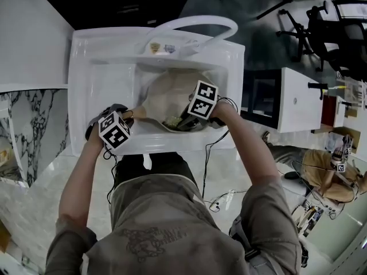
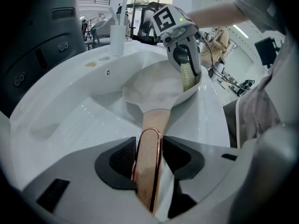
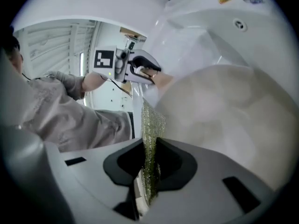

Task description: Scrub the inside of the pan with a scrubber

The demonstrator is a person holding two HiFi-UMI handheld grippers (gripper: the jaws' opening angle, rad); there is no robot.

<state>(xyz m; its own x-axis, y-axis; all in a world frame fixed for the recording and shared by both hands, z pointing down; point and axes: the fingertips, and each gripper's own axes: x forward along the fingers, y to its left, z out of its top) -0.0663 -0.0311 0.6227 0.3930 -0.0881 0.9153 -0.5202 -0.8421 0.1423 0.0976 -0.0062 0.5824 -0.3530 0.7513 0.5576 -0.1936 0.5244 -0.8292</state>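
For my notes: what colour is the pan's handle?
Rose-gold, shiny copper edge; the handle shows best in the left gripper view.

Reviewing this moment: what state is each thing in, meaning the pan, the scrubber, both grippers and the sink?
pan: in the sink, held by its handle, inside facing up.
scrubber: clamped on edge, inside the pan near its rim.
left gripper: shut on the pan's handle.
right gripper: shut on the scrubber.
sink: holds the pan; no running water visible.

An office-like workroom: a white sink [image 1: 86, 96] (marble-look panel [image 1: 28, 125] beside it) near a white desk [image 1: 298, 105] and office chairs [image 1: 321, 33].
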